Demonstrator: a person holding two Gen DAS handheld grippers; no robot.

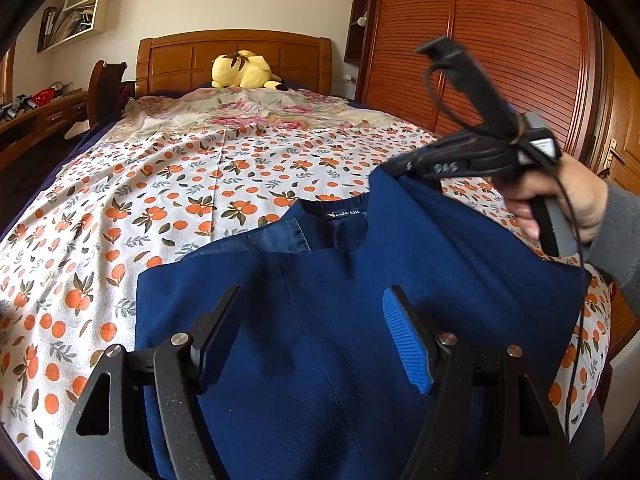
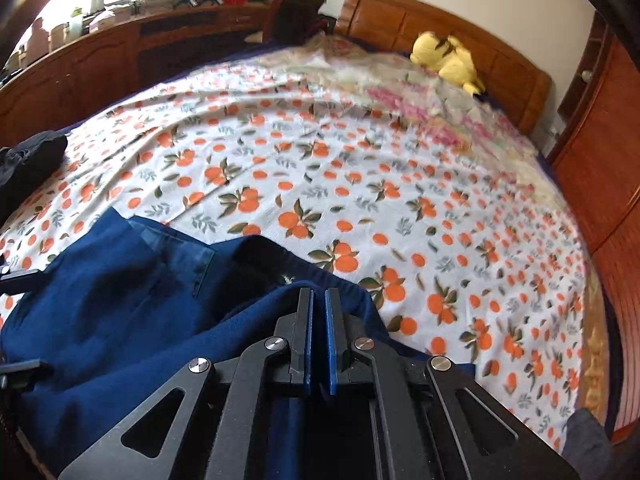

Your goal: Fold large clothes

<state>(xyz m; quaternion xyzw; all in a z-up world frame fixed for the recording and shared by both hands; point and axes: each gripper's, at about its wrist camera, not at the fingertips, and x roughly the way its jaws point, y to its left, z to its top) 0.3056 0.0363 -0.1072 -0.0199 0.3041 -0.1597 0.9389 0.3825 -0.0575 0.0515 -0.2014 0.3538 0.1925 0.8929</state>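
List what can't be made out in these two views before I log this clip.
- Lower part of the navy garment: cut off by the bottom edge and hidden behind the left gripper, left wrist view.
- Collar label: print too small to read.
- How much cloth the right gripper pinches: hidden between its shut pads, right wrist view.
- Dark item: cut off at the left edge.
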